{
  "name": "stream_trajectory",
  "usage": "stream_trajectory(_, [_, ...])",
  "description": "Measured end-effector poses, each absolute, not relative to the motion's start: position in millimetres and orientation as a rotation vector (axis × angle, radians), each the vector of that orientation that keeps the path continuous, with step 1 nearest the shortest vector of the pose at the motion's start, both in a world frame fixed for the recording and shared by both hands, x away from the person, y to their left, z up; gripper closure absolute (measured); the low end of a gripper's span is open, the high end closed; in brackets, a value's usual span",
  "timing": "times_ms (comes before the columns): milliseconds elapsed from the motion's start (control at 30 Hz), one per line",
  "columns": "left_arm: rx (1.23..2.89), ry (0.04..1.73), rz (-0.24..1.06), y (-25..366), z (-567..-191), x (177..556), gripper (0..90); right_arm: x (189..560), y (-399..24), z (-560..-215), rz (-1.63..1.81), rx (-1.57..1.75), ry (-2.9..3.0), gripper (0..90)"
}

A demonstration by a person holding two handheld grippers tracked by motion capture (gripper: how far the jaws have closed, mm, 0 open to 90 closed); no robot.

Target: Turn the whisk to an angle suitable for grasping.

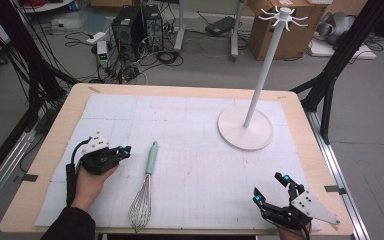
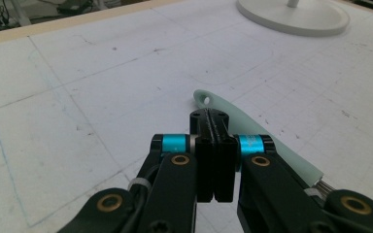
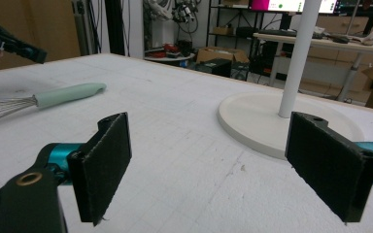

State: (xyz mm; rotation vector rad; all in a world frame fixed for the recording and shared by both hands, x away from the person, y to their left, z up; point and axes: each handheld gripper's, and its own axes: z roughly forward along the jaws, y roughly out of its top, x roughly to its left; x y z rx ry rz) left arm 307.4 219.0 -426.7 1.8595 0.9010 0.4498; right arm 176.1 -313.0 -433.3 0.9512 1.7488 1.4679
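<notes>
Whisk lies flat on the worktop, mint handle pointing away from the person, wire end near the front edge. Left claw sits just left of the whisk handle, clenched on nothing. Right claw is well right of the whisk, released, jaws wide apart. White stand is beyond the whisk to its right.

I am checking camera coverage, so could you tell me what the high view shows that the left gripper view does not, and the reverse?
High view alone: the stand's hooked top, the whisk's wire loops, the person's left hand and the right gripper, jaws apart. Left gripper view alone: the left gripper seen close, jaws pressed together with nothing between them, and the hanging hole in the whisk handle. Both: the whisk's mint handle, the stand's round base and the white mat.
</notes>
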Motion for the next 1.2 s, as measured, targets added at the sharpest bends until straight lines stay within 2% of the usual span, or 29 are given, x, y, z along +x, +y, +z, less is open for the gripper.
stream_trajectory(367, [2.065,0.948,0.451,187.7,-435.6,336.8,89.8,176.4,-312.4,-432.9,1.471,0.951,1.754,15.8])
stream_trajectory(767, [2.118,1.013,0.417,172.8,-446.0,364.0,89.9,176.9,-311.5,-432.5,1.475,0.939,1.759,15.8])
stream_trajectory(1200, [2.174,0.997,0.371,152.6,-449.1,376.4,89.8,174.0,-308.9,-430.5,1.471,0.901,1.752,17.0])
